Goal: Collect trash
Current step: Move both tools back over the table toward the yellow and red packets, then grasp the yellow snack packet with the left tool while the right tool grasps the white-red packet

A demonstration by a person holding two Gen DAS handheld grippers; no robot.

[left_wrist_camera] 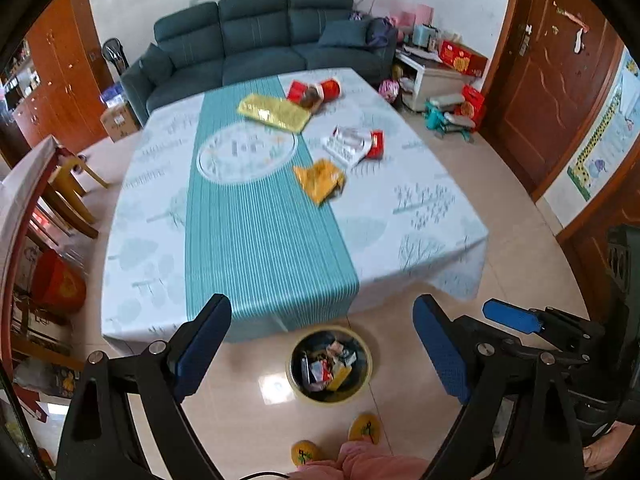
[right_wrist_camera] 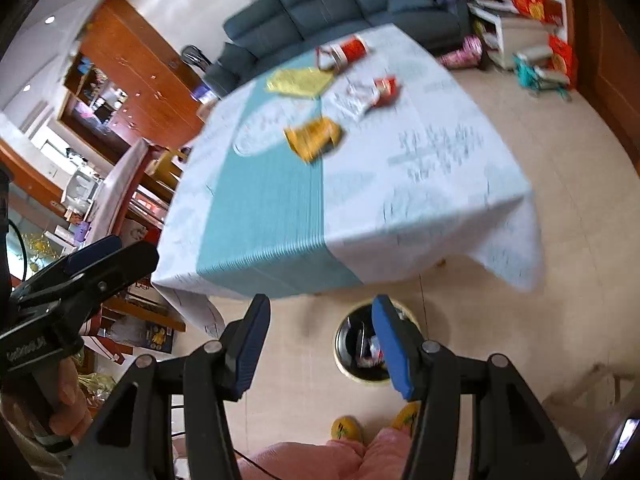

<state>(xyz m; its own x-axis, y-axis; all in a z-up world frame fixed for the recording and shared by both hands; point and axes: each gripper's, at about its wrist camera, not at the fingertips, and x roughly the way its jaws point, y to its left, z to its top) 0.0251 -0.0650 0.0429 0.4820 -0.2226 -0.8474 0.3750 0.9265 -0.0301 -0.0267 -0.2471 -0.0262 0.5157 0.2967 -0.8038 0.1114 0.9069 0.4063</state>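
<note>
Several wrappers lie on the far half of the table's cloth [left_wrist_camera: 260, 240]: an orange one [left_wrist_camera: 320, 179] nearest, a white and red one [left_wrist_camera: 354, 144], a gold one [left_wrist_camera: 276, 112] and red packets [left_wrist_camera: 316, 90]. On the floor by the table's near edge stands a yellow-rimmed bin [left_wrist_camera: 330, 400] with wrappers inside. My left gripper [left_wrist_camera: 322, 302] hangs wide open and empty above the bin. In the right wrist view, my right gripper [right_wrist_camera: 320, 300] is open about halfway with nothing between its blue pads [right_wrist_camera: 390, 344]. One of those pads partly hides the bin [right_wrist_camera: 362, 380]. The orange wrapper [right_wrist_camera: 314, 138] is blurred there.
A dark sofa [left_wrist_camera: 260, 36] stands behind the table. Wooden chairs [left_wrist_camera: 60, 200] and a red bucket [left_wrist_camera: 58, 284] are on the left. Boxes and toys [left_wrist_camera: 452, 112] lie near a wooden door [left_wrist_camera: 552, 80] on the right. The person's yellow slippers [left_wrist_camera: 364, 428] stand just before the bin.
</note>
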